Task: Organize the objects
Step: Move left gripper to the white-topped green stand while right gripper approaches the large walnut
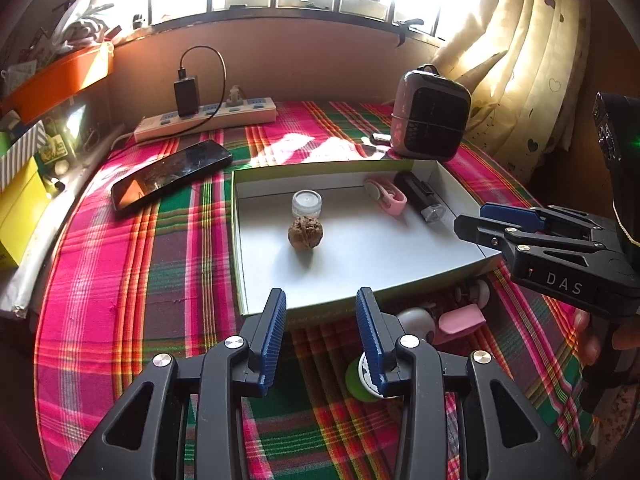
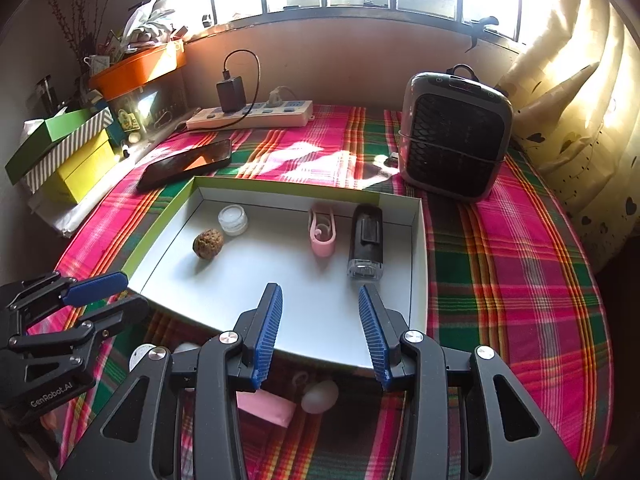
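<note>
Walnut (image 2: 208,243), jar (image 2: 233,220), pink clip (image 2: 322,234), black device (image 2: 365,241) inside tray (image 2: 418,264).

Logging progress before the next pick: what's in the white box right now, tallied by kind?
Small clear jar: 1
Brown walnut-like ball: 1
Pink clip-like item: 1
Black device with clear end: 1
Total in the white box: 4

Box (image 2: 418,264) in the middle of the worktop (image 2: 520,280), nut (image 2: 208,243) and small jar (image 2: 233,219) in the box's left part, clip (image 2: 323,232) and lighter (image 2: 365,242) in its right part, phone (image 2: 186,164) behind the box to the left, heater (image 2: 454,136) behind it to the right, power strip (image 2: 250,114) farther back
</note>
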A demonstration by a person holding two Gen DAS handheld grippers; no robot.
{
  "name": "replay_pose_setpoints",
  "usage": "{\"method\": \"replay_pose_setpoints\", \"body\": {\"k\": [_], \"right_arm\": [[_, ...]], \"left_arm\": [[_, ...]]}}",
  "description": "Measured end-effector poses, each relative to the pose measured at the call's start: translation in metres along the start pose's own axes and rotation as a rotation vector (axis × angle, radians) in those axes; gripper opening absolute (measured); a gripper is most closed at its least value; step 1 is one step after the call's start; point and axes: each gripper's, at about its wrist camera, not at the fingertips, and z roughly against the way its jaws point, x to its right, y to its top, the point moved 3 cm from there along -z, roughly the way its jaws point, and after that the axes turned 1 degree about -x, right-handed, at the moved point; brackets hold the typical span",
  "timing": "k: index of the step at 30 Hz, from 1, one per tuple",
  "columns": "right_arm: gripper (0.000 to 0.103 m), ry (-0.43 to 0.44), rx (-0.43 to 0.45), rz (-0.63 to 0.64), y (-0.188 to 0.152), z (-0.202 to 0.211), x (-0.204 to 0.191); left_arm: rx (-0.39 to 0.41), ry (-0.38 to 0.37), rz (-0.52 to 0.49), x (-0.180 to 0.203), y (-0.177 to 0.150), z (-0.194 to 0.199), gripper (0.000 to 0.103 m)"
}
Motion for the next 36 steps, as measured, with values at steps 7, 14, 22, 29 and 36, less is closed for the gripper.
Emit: {"method": "replay_pose_setpoints", "body": {"k": [7, 14, 22, 29, 36], "right_arm": [[0.044, 0.0, 0.007, 0.012, -0.015, 0.011, -0.002], [0.045, 0.015, 0.008, 0.016, -0.026, 0.018, -0.007], [0.045, 0.026, -0.003, 0.012, -0.034, 0.018, -0.009], [0.045, 0.028, -0.01, 0.013, -0.036, 0.018, -0.009], [0.045, 0.033, -0.021, 0.015, -0.04, 0.015, -0.011]], "left_arm": [[-0.01, -0.047, -0.005, 0.005, -0.012, 0.007, 0.038], [-0.047, -0.076, -0.019, 0.015, -0.019, 0.0, 0.04], [-0.07, -0.09, -0.038, 0.022, -0.022, -0.007, 0.04], [-0.077, -0.098, -0.044, 0.027, -0.023, -0.008, 0.041], [-0.079, -0.099, -0.055, 0.028, -0.025, -0.008, 0.041]]}}
